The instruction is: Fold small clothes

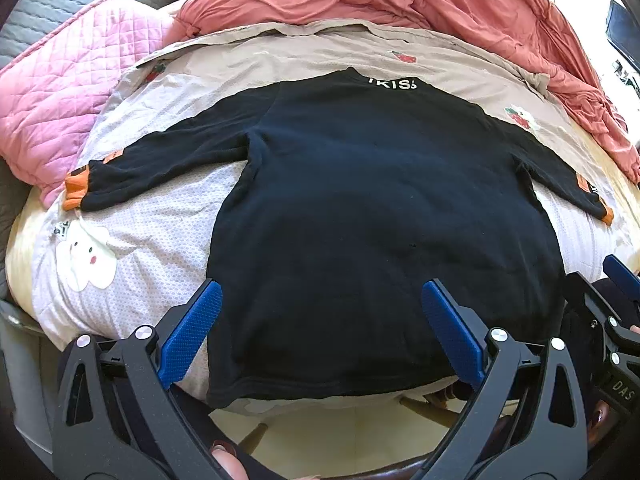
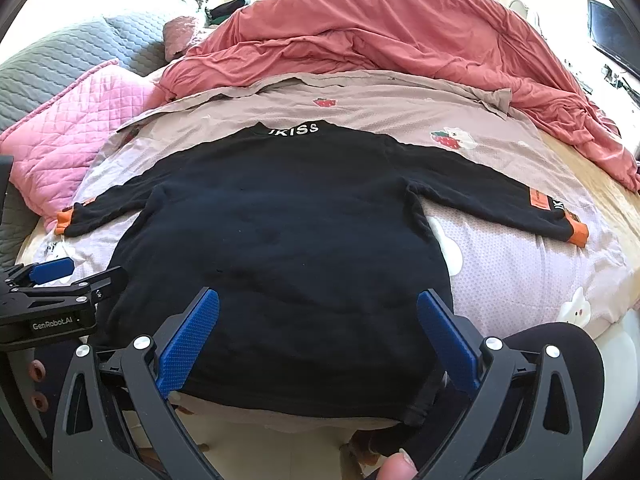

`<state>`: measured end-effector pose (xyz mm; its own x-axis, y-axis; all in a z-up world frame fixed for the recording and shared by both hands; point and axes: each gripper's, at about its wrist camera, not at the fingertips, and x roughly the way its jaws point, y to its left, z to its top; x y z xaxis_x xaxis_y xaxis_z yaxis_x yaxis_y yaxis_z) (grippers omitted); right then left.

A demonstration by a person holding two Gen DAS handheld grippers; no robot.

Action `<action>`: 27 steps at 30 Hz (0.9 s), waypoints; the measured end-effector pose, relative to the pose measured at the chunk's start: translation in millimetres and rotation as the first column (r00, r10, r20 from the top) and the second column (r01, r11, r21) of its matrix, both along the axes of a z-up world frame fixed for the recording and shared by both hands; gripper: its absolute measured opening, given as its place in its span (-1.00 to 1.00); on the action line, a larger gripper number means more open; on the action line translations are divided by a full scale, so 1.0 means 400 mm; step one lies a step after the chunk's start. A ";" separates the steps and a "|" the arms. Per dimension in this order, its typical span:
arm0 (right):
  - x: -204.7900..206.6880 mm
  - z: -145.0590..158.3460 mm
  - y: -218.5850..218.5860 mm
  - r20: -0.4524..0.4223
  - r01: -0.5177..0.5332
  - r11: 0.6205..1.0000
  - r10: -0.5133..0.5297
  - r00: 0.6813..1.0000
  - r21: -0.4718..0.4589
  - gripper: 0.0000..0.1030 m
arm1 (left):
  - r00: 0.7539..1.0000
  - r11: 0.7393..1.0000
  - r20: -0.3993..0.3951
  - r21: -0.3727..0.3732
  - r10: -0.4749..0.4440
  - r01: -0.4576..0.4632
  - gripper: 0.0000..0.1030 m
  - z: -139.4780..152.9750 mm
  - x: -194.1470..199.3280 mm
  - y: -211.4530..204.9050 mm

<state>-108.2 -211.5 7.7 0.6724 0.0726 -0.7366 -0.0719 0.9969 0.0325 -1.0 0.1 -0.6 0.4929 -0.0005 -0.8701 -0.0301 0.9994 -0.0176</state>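
Observation:
A small black long-sleeved top (image 1: pixel 360 208) with orange cuffs and white collar lettering lies flat and spread out on the bed, both sleeves stretched sideways; it also shows in the right wrist view (image 2: pixel 280 240). My left gripper (image 1: pixel 320 308) is open and empty above the hem's left part. My right gripper (image 2: pixel 318 316) is open and empty above the hem's right part. The left gripper shows at the left edge of the right wrist view (image 2: pixel 72 280), and the right gripper at the right edge of the left wrist view (image 1: pixel 616 280).
The top rests on a beige and white printed sheet (image 2: pixel 520 272). A crumpled red duvet (image 2: pixel 400 40) lies behind it, a pink quilted pillow (image 2: pixel 80 128) and grey quilt (image 2: pixel 48 64) to the left. The bed's near edge (image 2: pixel 280 428) is just below the hem.

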 end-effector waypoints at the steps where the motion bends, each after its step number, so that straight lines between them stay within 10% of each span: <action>1: 0.000 0.000 0.000 0.000 0.001 1.000 -0.001 1.000 -0.003 0.92 | 1.000 1.000 -0.001 -0.002 0.000 0.000 0.83 0.000 0.000 0.002; 27: 0.000 -0.002 0.003 -0.005 0.005 1.000 -0.005 1.000 -0.010 0.92 | 1.000 1.000 0.004 0.001 -0.001 0.001 0.83 0.004 -0.002 0.005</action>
